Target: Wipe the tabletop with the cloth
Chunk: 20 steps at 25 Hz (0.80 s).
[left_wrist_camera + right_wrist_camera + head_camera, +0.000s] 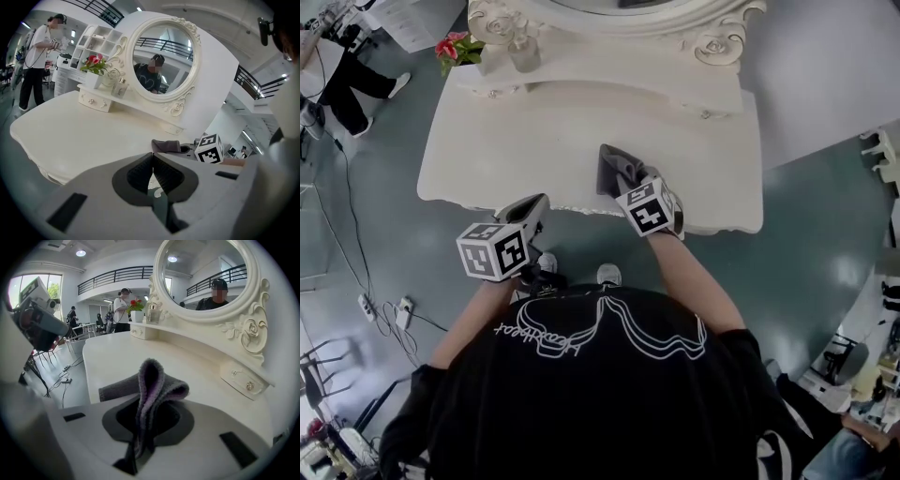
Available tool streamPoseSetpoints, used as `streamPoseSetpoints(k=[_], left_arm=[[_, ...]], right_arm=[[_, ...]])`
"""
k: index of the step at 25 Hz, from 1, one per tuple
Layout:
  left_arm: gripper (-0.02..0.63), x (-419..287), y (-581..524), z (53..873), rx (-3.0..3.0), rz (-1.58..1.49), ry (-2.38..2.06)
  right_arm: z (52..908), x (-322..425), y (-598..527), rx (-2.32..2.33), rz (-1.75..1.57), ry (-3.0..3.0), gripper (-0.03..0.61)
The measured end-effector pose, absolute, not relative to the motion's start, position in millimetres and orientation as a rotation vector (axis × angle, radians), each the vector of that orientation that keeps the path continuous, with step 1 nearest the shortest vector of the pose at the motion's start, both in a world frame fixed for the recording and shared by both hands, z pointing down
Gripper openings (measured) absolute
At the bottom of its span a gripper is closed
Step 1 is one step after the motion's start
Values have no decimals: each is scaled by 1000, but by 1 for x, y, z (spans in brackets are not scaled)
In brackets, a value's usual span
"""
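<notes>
A grey cloth point(617, 169) lies bunched on the white dressing-table top point(534, 141) near its front edge. My right gripper point(630, 180) is shut on the cloth; in the right gripper view a purple-grey fold of the cloth point(151, 385) stands up between the jaws. My left gripper point(534, 208) hangs just off the table's front edge at the left, shut and holding nothing. In the left gripper view the left gripper point(151, 168) has its pads together, and the cloth point(166, 146) shows beyond it beside the right gripper's marker cube point(209, 148).
At the table's back stand an oval mirror point(164, 58), small drawers point(241, 377), a pot of red flowers point(457, 49) and small bottles point(521, 52). Cables and a power strip point(367, 307) lie on the floor at left. A person point(36, 61) stands beyond the table.
</notes>
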State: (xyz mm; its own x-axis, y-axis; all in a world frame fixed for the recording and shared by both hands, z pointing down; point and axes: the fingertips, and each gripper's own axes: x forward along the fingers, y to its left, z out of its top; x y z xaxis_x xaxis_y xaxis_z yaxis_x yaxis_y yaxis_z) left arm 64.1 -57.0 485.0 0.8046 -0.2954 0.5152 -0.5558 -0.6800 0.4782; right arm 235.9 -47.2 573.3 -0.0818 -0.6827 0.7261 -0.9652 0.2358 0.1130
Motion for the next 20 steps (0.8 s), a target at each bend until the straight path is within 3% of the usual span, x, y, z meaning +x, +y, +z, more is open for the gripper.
streamPoseSetpoints(k=[20], left_arm=[[5,157,-7,494,2377,549,-506]], right_arm=[[573,353,35,1653,569,-1711,51]])
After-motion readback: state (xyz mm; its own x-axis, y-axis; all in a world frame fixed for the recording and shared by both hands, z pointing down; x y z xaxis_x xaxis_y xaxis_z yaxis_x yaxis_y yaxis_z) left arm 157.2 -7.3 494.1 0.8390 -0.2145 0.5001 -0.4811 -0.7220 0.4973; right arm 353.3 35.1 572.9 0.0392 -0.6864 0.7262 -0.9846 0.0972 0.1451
